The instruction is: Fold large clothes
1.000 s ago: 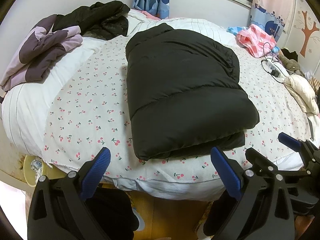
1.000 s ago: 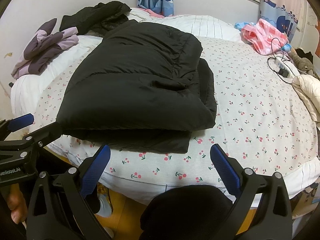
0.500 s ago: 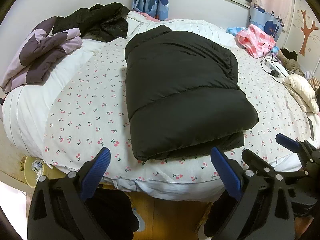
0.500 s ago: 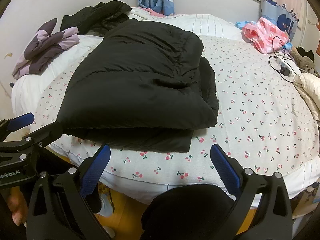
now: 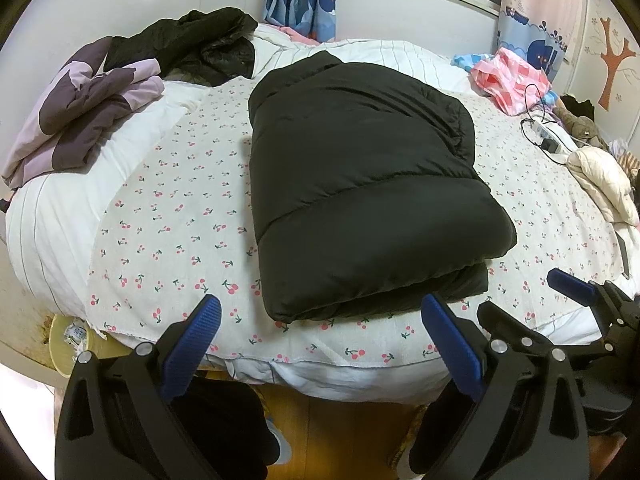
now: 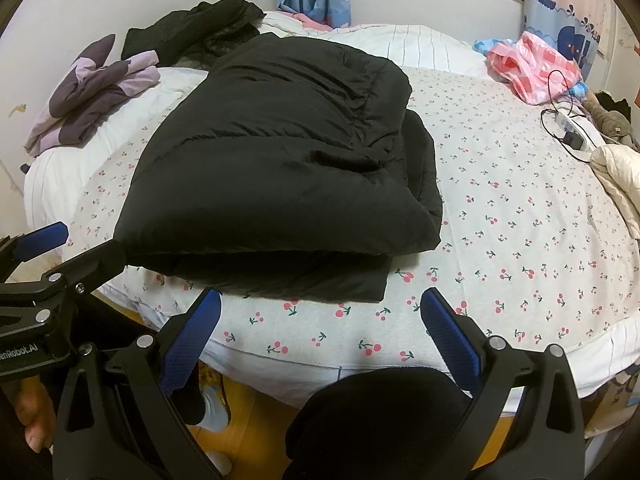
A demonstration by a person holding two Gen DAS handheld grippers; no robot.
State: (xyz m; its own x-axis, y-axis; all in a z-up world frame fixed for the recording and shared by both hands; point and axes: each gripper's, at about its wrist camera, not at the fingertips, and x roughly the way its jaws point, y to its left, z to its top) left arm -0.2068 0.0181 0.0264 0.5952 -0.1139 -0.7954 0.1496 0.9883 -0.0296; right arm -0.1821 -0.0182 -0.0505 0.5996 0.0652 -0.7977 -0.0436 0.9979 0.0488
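Both the left gripper (image 5: 320, 336) and right gripper (image 6: 320, 330) are hovering wide open, empty, just before the folded black jacket (image 5: 360, 184) lying on the bed (image 5: 168, 216)

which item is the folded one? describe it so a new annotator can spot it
Start at the bed with the cherry-print sheet. The black puffer jacket lies in its middle, near the front edge, folded into a thick rectangle. The other black jacket is crumpled at the far left corner beside the purple clothes.

A purple quilt (image 5: 80, 116), pink bag (image 5: 508, 80) and power strip (image 5: 544, 134) lie around.
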